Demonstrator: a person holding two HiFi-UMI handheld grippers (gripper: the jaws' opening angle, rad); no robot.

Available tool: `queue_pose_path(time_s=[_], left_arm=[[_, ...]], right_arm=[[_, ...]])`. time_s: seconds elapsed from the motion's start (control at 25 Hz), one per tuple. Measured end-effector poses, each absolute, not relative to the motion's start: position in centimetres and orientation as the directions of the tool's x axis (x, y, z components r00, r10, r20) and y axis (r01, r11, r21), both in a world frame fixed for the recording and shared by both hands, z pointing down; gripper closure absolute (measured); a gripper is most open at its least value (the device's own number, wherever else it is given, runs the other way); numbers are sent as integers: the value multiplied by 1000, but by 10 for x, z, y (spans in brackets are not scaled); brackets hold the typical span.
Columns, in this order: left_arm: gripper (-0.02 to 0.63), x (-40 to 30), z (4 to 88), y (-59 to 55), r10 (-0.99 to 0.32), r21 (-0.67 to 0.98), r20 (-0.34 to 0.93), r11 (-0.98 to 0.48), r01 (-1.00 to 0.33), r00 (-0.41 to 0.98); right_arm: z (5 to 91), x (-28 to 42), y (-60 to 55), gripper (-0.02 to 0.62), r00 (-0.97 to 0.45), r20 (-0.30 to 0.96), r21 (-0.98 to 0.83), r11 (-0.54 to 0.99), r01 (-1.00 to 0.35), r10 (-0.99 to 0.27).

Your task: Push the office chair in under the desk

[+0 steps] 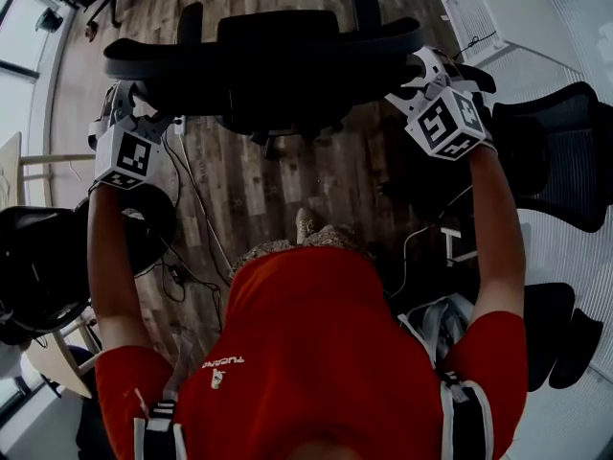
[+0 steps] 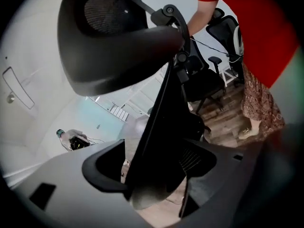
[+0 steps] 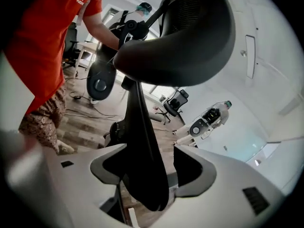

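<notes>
The black office chair (image 1: pixel 268 56) stands in front of me on the wooden floor, its back towards me. My left gripper (image 1: pixel 124 99) is at the left edge of the chair's back and my right gripper (image 1: pixel 421 75) at the right edge. In the left gripper view the back's dark edge (image 2: pixel 156 127) runs between the jaws of the left gripper (image 2: pixel 152 170), under the headrest (image 2: pixel 114 37). Light shows beside the edge, so the jaws stand open around it. The right gripper (image 3: pixel 152 170) likewise stands open around the other edge (image 3: pixel 142 146), below the headrest (image 3: pixel 185 37).
Another black chair (image 1: pixel 565 151) stands close on the right and a dark one (image 1: pixel 38 266) at the lower left. Cables (image 1: pixel 192 199) trail over the floor beside the chair's base. A white piece of furniture (image 1: pixel 498 17) is at the far right. My foot (image 1: pixel 306 223) is behind the chair.
</notes>
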State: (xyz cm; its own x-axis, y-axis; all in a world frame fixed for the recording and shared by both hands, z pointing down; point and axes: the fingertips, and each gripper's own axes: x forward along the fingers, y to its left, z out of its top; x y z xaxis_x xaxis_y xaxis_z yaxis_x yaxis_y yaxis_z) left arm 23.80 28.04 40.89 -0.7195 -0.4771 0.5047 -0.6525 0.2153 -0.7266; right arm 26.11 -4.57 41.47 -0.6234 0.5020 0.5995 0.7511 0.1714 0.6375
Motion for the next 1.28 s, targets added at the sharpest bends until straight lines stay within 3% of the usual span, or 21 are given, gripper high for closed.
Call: queue_pose_path(time_s=[0.08, 0.2, 0.28, 0.32, 0.4, 0.8, 1.28], left_arm=[[268, 228, 411, 278, -458, -724, 529, 195, -661, -714], [346, 222, 418, 272, -454, -708, 584, 121, -696, -673], [442, 223, 425, 270, -451, -695, 618, 67, -715, -643], [455, 224, 427, 269, -449, -692, 630, 48, -721, -634], [466, 226, 428, 265, -448, -682, 650, 13, -731, -614], [499, 210, 428, 264, -481, -677, 670, -84, -731, -565], [497, 112, 427, 271, -546, -700, 644, -137, -701, -537]], right_arm=[[418, 257, -43, 310, -595, 615, 632, 126, 764, 518], [420, 254, -39, 315, -558, 633, 629, 65, 775, 536], [425, 254, -36, 365, -538, 647, 630, 20, 777, 541], [428, 256, -35, 401, -531, 653, 632, -2, 775, 541], [433, 258, -35, 483, -530, 658, 641, -27, 767, 535], [424, 244, -26, 489, -580, 639, 661, 27, 750, 505], [425, 178, -24, 488, -656, 666, 655, 144, 742, 355]])
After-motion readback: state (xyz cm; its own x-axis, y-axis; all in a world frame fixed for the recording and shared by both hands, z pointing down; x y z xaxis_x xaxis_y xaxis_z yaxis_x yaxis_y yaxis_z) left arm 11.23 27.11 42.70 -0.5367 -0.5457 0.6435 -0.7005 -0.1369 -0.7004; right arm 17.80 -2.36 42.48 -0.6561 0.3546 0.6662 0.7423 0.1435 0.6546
